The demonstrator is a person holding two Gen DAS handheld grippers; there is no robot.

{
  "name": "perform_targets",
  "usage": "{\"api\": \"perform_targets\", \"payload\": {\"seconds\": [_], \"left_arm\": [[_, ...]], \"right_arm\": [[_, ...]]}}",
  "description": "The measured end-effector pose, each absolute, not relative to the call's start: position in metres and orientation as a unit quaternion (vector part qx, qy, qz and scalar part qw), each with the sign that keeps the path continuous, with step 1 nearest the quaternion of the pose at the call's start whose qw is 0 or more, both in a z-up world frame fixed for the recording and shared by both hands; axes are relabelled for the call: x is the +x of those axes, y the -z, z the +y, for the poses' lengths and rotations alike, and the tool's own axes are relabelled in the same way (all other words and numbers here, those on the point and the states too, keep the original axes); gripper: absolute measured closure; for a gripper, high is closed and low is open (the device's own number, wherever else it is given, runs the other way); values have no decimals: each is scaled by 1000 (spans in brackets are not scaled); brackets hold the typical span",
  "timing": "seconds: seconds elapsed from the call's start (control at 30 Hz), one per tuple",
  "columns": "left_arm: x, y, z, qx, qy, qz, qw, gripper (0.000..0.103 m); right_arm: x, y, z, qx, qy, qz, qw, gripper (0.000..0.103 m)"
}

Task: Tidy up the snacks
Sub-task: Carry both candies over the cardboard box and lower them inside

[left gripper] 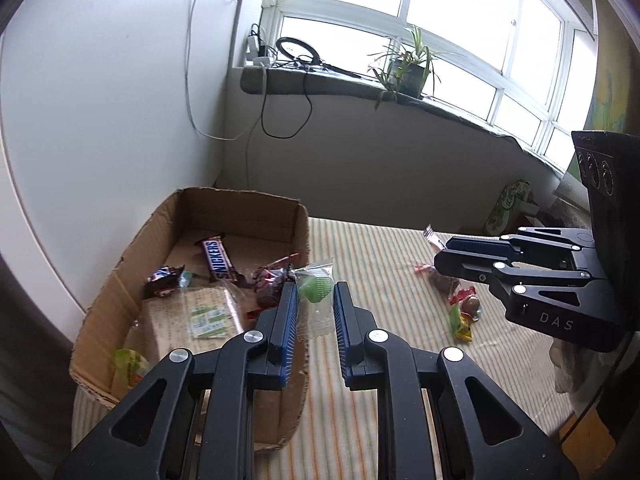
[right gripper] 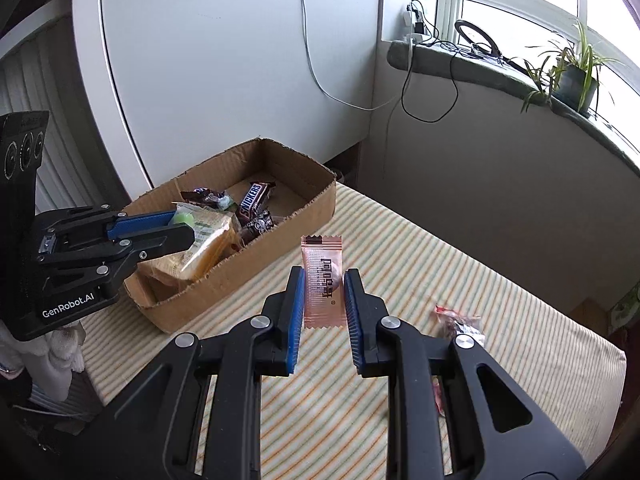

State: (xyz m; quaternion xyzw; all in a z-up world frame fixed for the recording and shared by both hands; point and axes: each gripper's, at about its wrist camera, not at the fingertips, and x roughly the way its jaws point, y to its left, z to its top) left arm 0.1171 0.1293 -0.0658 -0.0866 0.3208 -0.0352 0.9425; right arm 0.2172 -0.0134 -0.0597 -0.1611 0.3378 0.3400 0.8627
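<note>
While held over the near right corner of the cardboard box (left gripper: pixel 224 216), left gripper (left gripper: pixel 316 300) pinching a clear packet with a green candy (left gripper: pixel 316 289) between narrowly parted jaws, packet upright, long axis running along the fingers. Seen from the right wrist, same gripper (right gripper: pixel 180 228) above the box interior, so probably only a release needed there. Right gripper (right gripper: pixel 323 292) closed lightly on a pink wrapped snack (right gripper: pixel 323 280), wrapper standing on end, long axis in line with the fingers, above the striped worktop (right gripper: pixel 440 264). Box lying ahead and to the left of the right jaws, well apart; left arm clearly nearer. Already in the box: Snickers bar (left gripper: pixel 218 260), cracker pack (left gripper: pixel 200 316). Still out on the cloth: loose candies (left gripper: pixel 460 304).
</note>
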Motion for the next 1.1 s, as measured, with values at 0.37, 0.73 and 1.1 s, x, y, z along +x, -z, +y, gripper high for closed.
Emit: {"api": "perform_targets", "payload": {"seconds": [0.37,0.73,1.1], "left_arm": [[107,67,168,-97,5,314,944,86],[107,74,191,-103,-10,319,942,86],[110,80,202,-110,-18,324,939,86]], "right_arm": [[223,55,53,-180,-364,325,854,82],[239,59,99,-190,-373,332,846,82],[257,80,129,-193,-376,355,834,82]]}}
